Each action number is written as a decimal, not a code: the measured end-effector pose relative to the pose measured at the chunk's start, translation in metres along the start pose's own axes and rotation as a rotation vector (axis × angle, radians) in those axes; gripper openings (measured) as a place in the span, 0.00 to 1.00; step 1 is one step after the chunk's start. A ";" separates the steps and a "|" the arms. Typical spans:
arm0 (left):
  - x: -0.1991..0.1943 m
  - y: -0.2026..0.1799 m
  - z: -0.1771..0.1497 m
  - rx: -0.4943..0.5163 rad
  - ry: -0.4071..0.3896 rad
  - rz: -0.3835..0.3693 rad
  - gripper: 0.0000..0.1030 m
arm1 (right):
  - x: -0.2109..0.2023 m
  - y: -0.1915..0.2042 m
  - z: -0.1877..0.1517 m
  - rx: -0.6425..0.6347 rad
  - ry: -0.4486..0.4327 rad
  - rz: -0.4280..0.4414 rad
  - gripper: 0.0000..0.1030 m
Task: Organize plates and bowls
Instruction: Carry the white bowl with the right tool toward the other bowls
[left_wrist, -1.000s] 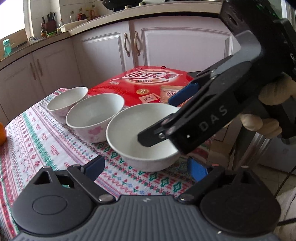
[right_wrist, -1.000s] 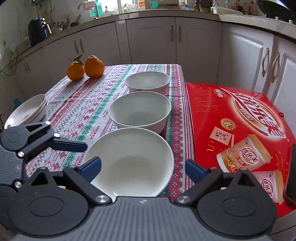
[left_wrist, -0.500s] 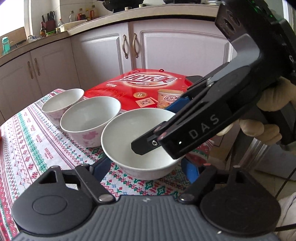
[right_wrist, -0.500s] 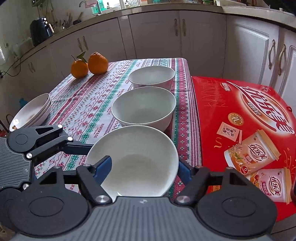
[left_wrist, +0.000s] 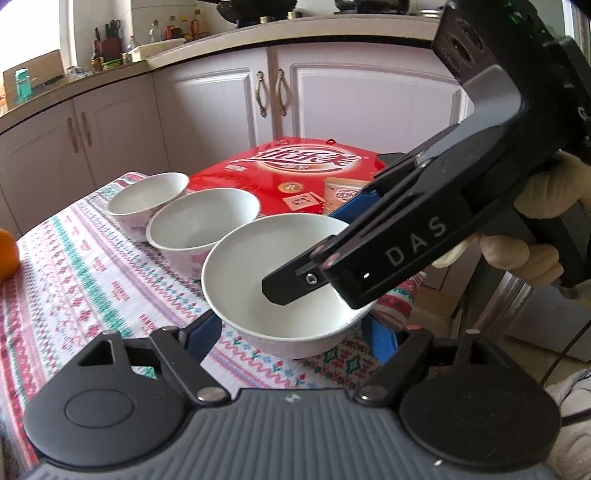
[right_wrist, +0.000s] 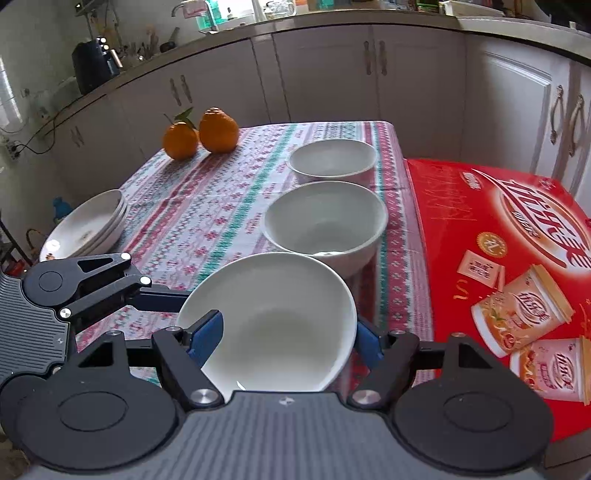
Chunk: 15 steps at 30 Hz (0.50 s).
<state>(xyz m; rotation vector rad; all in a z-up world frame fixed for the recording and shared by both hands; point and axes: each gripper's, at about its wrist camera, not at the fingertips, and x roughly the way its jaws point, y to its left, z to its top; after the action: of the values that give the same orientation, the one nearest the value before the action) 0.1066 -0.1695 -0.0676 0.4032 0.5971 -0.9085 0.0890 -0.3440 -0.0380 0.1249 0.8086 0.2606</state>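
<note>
Three white bowls stand in a row on the patterned tablecloth. The nearest large bowl (right_wrist: 273, 321) (left_wrist: 280, 291) sits between both grippers' blue-padded fingers. My right gripper (right_wrist: 288, 336) is open, one finger on each side of this bowl, close to its rim. My left gripper (left_wrist: 291, 332) is open too, straddling the same bowl from the other side. The middle bowl (right_wrist: 325, 225) (left_wrist: 203, 225) and the far small bowl (right_wrist: 332, 158) (left_wrist: 147, 194) stand beyond. A stack of white plates (right_wrist: 88, 225) lies at the table's left edge.
A red snack carton (right_wrist: 498, 266) (left_wrist: 295, 173) lies right of the bowls. Two oranges (right_wrist: 201, 134) sit at the far corner. White kitchen cabinets (right_wrist: 325, 74) surround the table. The right gripper's body (left_wrist: 424, 236) crosses over the bowl in the left wrist view.
Both grippers have moved in closer around the nearest bowl, and their fingers have narrowed toward its rim. The bowls have not moved.
</note>
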 end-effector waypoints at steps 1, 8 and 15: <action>-0.003 0.002 -0.002 -0.004 -0.001 0.007 0.80 | 0.001 0.003 0.001 -0.005 0.001 0.008 0.78; -0.025 0.016 -0.016 -0.054 -0.004 0.053 0.80 | 0.012 0.032 0.010 -0.061 0.012 0.050 0.78; -0.042 0.034 -0.030 -0.098 -0.003 0.107 0.80 | 0.030 0.058 0.022 -0.113 0.026 0.093 0.78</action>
<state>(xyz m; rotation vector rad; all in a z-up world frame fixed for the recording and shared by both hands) 0.1059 -0.1078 -0.0616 0.3425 0.6090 -0.7745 0.1139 -0.2806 -0.0319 0.0525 0.8135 0.3955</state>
